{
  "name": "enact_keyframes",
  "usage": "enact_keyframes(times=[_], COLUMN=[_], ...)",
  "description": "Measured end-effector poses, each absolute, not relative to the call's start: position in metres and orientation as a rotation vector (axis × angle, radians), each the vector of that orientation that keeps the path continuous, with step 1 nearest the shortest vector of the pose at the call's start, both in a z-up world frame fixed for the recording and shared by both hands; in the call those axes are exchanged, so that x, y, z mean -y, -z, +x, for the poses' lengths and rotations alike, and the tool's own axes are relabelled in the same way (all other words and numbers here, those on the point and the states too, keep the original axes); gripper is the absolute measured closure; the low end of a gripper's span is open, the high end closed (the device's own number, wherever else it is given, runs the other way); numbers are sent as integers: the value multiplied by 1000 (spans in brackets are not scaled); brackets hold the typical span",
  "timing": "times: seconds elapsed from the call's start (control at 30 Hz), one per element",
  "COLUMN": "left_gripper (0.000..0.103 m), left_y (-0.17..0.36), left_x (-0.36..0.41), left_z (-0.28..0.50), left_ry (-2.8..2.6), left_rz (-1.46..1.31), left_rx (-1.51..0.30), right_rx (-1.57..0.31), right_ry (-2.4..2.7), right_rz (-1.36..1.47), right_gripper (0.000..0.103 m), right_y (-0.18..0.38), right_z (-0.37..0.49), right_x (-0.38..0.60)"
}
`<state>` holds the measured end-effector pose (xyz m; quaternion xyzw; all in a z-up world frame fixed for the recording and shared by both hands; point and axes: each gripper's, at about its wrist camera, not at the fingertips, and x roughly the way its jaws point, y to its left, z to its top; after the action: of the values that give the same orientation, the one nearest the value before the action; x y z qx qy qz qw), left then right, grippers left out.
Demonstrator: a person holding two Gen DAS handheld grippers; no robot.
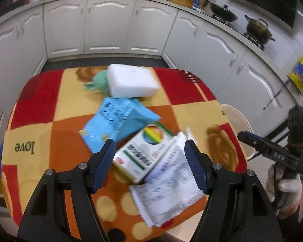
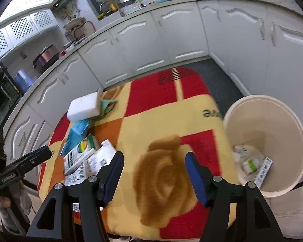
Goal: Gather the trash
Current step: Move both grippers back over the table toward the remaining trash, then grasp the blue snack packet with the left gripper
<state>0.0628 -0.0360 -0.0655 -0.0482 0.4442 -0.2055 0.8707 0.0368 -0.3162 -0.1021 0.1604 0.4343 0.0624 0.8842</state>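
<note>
The left gripper (image 1: 149,161) hangs with its jaws apart and nothing grasped over a white rainbow-printed box (image 1: 143,153) and crumpled paper (image 1: 171,183) on the checked tablecloth (image 1: 38,121); a blue packet (image 1: 115,121) and white foam block (image 1: 133,80) lie beyond. The right gripper (image 2: 154,173) is likewise released and empty above the cloth; the cream bin (image 2: 272,121) beside the table holds small cartons (image 2: 252,165).
</note>
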Motion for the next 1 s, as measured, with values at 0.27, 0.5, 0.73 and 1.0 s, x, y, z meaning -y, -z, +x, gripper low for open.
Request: enact_keyframes(times=[0.27,0.5,0.73,1.0], left_gripper=[32,32,36,87], left_y=[92,110,127,118], left_x=[24,36,41,29], left_z=[96,126,146,129], left_ry=[408,432,481,512], left_rz=[-100,-35,-48,-15], left_rx=[-962,-965,-993,-966], right_rx=[-952,-980,-1024,-1064], right_ry=[-204,-225,-268,-287], right_rz=[295,288,306,309], right_gripper=[41,40,37,37], right_y=[111,119,131,139], right_z=[54,67,76,78], right_x=[282,269,255,250])
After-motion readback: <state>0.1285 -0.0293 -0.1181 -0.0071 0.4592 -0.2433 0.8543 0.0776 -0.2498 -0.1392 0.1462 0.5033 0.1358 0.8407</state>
